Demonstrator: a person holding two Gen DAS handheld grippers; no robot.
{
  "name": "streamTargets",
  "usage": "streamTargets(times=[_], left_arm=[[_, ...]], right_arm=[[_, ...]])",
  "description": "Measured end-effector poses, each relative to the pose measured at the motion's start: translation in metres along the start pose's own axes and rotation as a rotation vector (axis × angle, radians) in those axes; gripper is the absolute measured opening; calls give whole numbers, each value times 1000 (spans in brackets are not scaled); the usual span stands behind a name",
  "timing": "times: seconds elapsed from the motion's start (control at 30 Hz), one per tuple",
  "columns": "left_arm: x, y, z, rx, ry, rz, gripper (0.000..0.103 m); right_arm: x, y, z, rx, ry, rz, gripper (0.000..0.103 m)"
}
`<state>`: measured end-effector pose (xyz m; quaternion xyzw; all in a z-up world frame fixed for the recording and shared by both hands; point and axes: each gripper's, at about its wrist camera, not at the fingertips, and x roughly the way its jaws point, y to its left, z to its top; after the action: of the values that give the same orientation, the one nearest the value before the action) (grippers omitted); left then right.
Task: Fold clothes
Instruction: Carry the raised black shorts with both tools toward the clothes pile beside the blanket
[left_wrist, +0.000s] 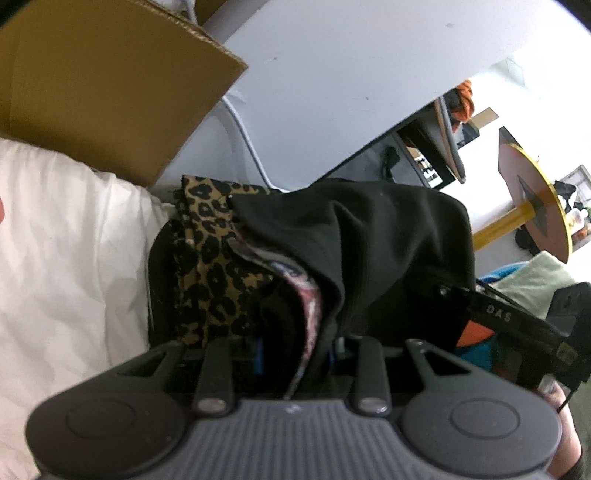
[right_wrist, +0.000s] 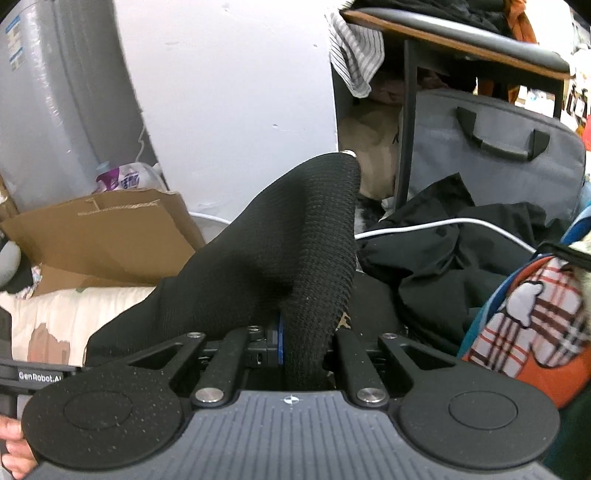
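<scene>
Lettering "GenRobot.AI" printed white on a black bar at the right wrist view's left edge; "DAS" on a black bar in the left view. Black ribbed knit garment (right_wrist: 295, 236), coarse and thick, bunched upward, pinched between the right gripper (right_wrist: 295, 343) jaws, nearly closed. Same garment (left_wrist: 369, 240), with pinkish patterned lining, clamped narrowly in the left gripper (left_wrist: 314, 354). Leopard-print fabric (left_wrist: 207, 236) behind; corrugated cardboard (left_wrist: 110, 81), white crinkled bedding (left_wrist: 66, 236).

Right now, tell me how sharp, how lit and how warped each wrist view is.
Left wrist view: soft overall, the black garment nearly textureless, the bright room at right washed out, edges bowed by the fisheye. Right wrist view: crisper, the knit weave of the black garment readable, light even, the chair curved near the rim.
</scene>
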<state>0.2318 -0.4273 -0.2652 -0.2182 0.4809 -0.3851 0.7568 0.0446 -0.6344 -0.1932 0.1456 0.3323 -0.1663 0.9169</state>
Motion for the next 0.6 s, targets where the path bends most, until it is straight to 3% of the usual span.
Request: streamTargets(times=[0.37,0.6], left_arm=[[22,22,18,-1,10,10,32],[33,32,24,-28,14,11,32]], right_arm=[[52,-31,10,134,7,58,8],[82,-43,7,129,37,41,9]])
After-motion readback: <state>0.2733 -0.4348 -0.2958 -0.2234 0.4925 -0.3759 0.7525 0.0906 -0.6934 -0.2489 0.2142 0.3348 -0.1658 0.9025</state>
